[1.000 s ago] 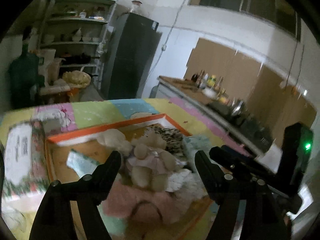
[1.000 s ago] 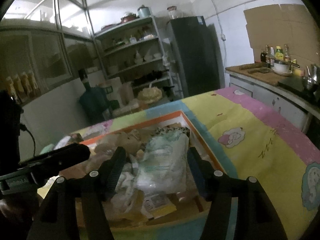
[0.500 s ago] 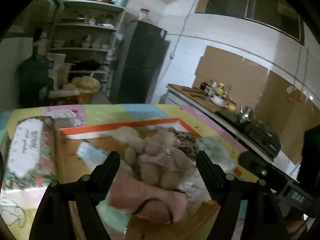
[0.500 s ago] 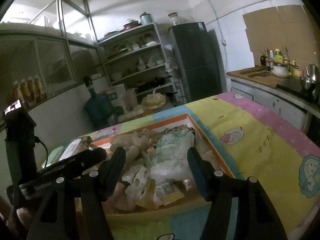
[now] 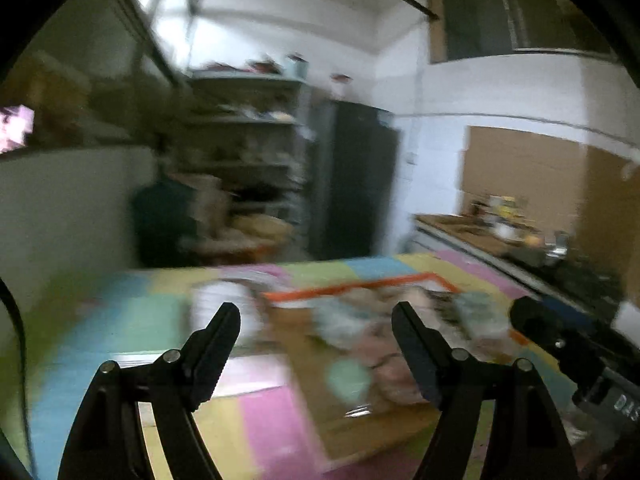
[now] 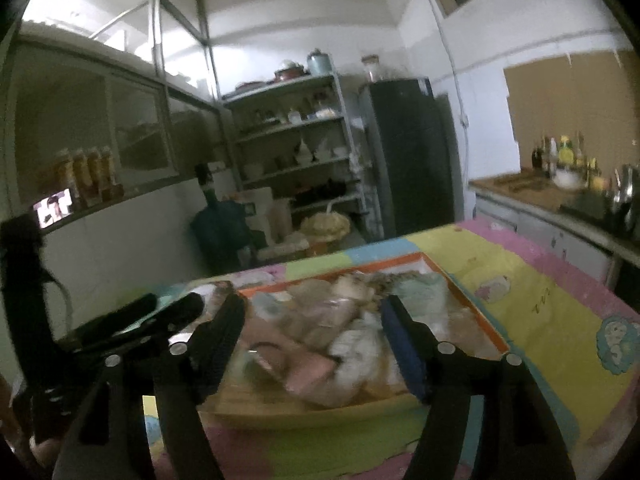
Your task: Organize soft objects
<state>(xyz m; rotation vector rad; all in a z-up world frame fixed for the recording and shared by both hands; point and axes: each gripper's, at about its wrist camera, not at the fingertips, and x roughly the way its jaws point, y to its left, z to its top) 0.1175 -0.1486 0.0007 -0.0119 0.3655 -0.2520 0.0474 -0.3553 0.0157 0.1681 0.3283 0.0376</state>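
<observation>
An orange-rimmed cardboard box (image 6: 476, 312) sits on the colourful sheet and holds a pile of soft things: a pink cloth (image 6: 308, 372), a plush toy (image 6: 344, 288) and a pale green packet (image 6: 420, 286). My right gripper (image 6: 312, 320) is open and empty, raised in front of the box. My left gripper (image 5: 316, 328) is open and empty, left of the box (image 5: 360, 286); that view is blurred. The right gripper also shows in the left wrist view (image 5: 560, 340), and the left gripper in the right wrist view (image 6: 160, 312).
The table is covered by a pastel patchwork sheet (image 6: 540, 300). Behind stand a dark fridge (image 6: 412, 156), metal shelves (image 6: 296, 140) with dishes and a green water jug (image 6: 220, 224). A kitchen counter (image 6: 552, 196) with bottles runs along the right.
Both grippers have pulled back and up from the box. The left one swung left, so the box now sits right of its fingers. Both stay open and empty.
</observation>
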